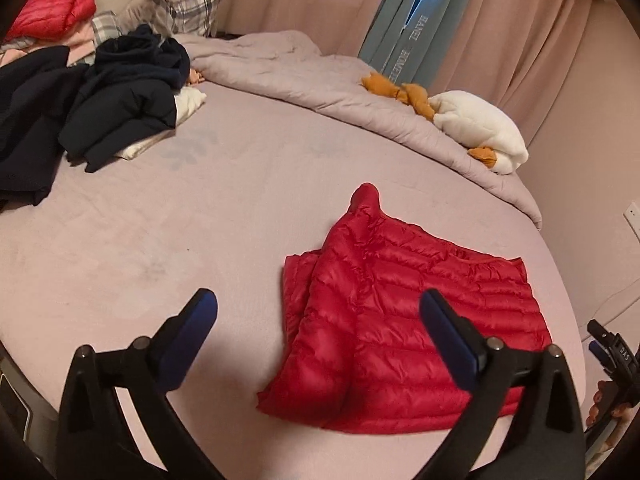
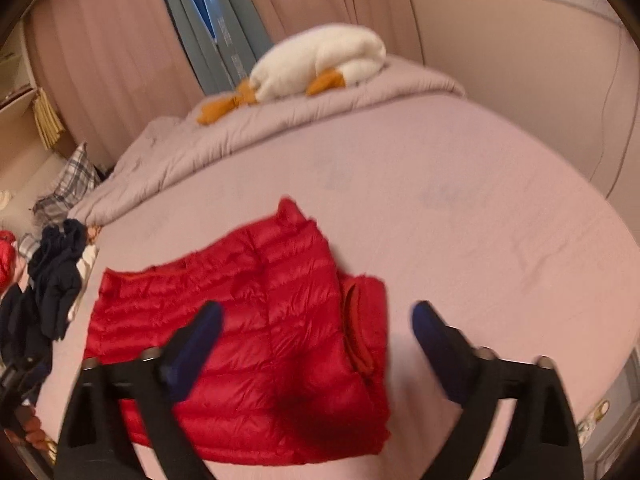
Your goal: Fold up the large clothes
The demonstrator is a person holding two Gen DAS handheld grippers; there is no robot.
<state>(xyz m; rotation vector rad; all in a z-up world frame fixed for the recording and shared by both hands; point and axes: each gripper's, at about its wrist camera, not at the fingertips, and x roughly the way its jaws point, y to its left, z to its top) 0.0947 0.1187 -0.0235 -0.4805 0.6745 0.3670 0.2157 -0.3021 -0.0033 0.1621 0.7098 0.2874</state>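
Observation:
A red quilted down jacket [image 1: 404, 320] lies folded on the pink bed sheet [image 1: 168, 240], one part doubled over the body and a tip sticking up at the far end. My left gripper [image 1: 318, 300] hovers above its near left edge, open, nothing between the blue pads. In the right wrist view the same jacket [image 2: 256, 320] lies below my right gripper [image 2: 318, 312], which is also open and empty, raised off the cloth. The other gripper [image 1: 612, 360] and a hand show at the right edge of the left wrist view.
Dark navy clothes [image 1: 92, 108] are heaped at the bed's far left, with a second red jacket [image 1: 52, 4] and plaid pillows [image 1: 192, 10] behind. A rumpled grey duvet [image 1: 320, 80] and a white plush goose [image 1: 476, 128] lie along the far side by the curtains [image 1: 500, 20].

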